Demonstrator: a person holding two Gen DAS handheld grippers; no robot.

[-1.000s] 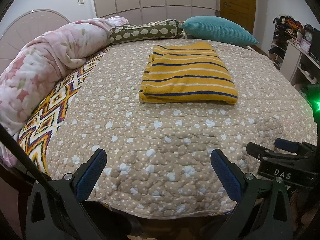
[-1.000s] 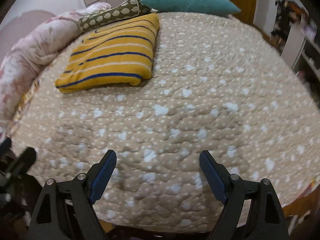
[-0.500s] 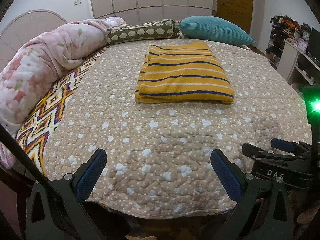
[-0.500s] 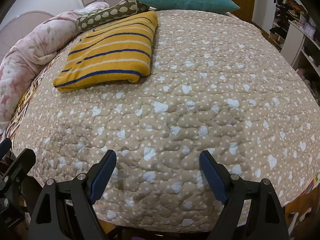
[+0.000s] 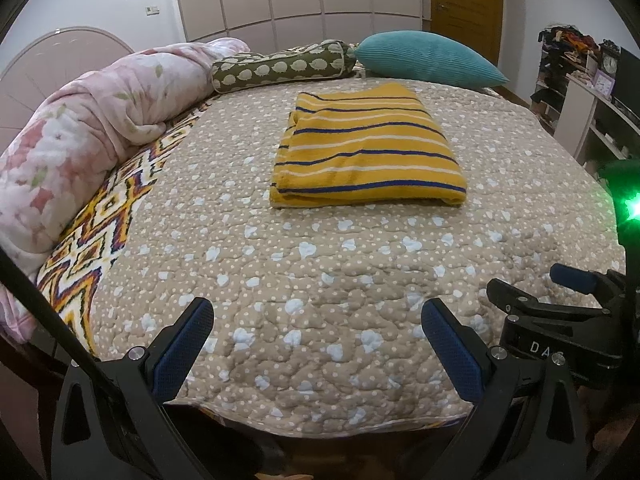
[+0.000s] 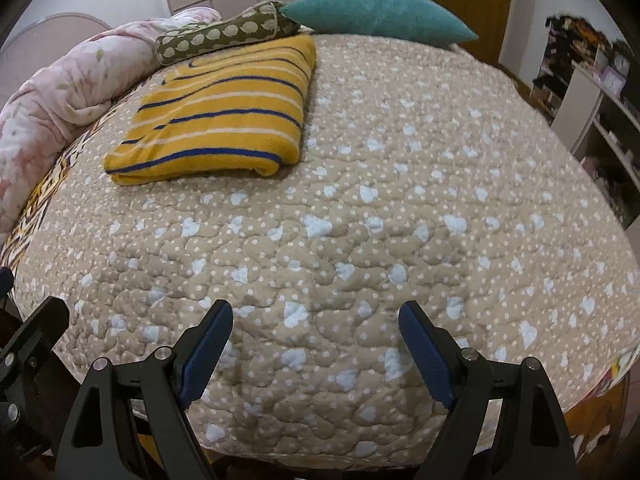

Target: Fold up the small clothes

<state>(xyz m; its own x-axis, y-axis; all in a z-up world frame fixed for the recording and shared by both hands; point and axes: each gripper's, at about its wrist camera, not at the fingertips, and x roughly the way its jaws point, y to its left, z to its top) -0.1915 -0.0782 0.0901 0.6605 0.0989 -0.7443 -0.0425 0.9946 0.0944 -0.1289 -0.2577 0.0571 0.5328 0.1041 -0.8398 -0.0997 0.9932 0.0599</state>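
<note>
We see a yellow cloth (image 5: 368, 148) with blue and white stripes. It lies folded flat on the bed (image 5: 320, 280), on the far half, close to the pillows. It is a neat block with 4 sides. In the left view its stripes run from side to side, and its thick folded edge faces us. Its long side seems to run away from us, toward the green pillow (image 5: 280, 66) and the teal pillow (image 5: 428, 58), but the curved lens makes this hard to judge. In the right view the cloth (image 6: 224, 112) looks turned, with its far corner close to the green pillow (image 6: 224, 36).

Our left claw (image 5: 316, 340) hangs over the near edge of the bed. Its 2 blue pads are spread wide with nothing between them. The cloth is well ahead of it, almost straight in front and a little to the right. They do not touch.

Our right claw (image 6: 316, 344) is also over the near edge, spread wide and holding nothing. The cloth is far ahead of it and off to the left. The 2 claws are side by side. We see the right claw (image 5: 560, 312) at the right edge of the left view.

A pink blanket (image 5: 80, 140) is bunched along the left side of the bed, apart from the cloth.
</note>
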